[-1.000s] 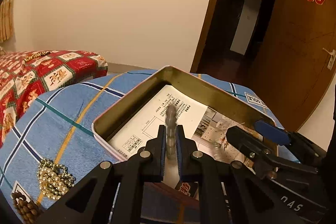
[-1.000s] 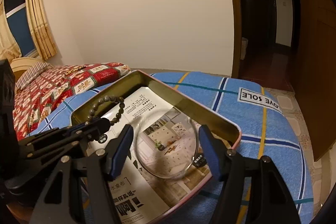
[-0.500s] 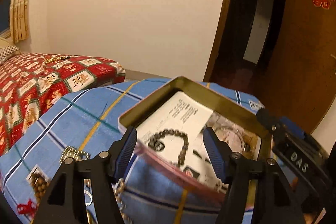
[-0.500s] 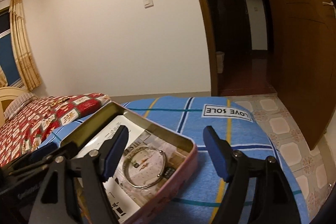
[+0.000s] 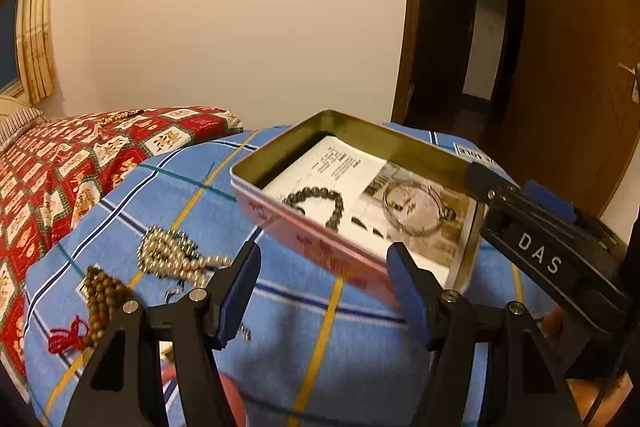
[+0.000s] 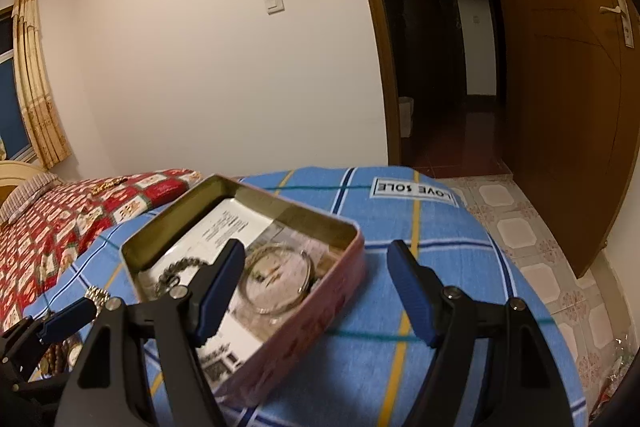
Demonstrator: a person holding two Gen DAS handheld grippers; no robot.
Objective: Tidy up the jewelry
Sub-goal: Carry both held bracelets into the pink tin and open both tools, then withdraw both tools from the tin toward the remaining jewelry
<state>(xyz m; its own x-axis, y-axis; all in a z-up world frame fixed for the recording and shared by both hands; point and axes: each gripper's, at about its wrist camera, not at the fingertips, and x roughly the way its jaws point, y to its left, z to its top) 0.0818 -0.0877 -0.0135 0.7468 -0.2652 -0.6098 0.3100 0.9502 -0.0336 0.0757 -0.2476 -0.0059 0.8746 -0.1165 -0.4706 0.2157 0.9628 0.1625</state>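
Note:
A pink tin box [image 5: 320, 239] [image 6: 320, 307] lined with printed paper sits on the blue checked cloth. A dark bead bracelet [image 5: 328, 199] [image 6: 180, 267] and a clear bangle [image 5: 416, 207] [image 6: 276, 279] lie inside it. My left gripper [image 5: 324, 291] is open and empty, just short of the tin's near wall. My right gripper [image 6: 316, 291] is open too, over the tin's near right corner, holding nothing. It shows in the left wrist view as a black arm [image 5: 540, 243]. A pearl strand [image 5: 168, 255] and a brown bead string [image 5: 104, 299] lie on the cloth left of the tin.
A red patterned quilt [image 5: 60, 163] covers the bed to the left. The blue cloth [image 6: 440, 267] drops off at the right toward a tiled floor [image 6: 532, 235]. A wooden door [image 6: 568, 107] stands open beyond. A gold watch [image 6: 96, 293] lies by the left gripper.
The left gripper let go of the dark bead bracelet, which now lies in the tin, and opened wide. Both grippers drew back from the tin; the right one widened slightly.

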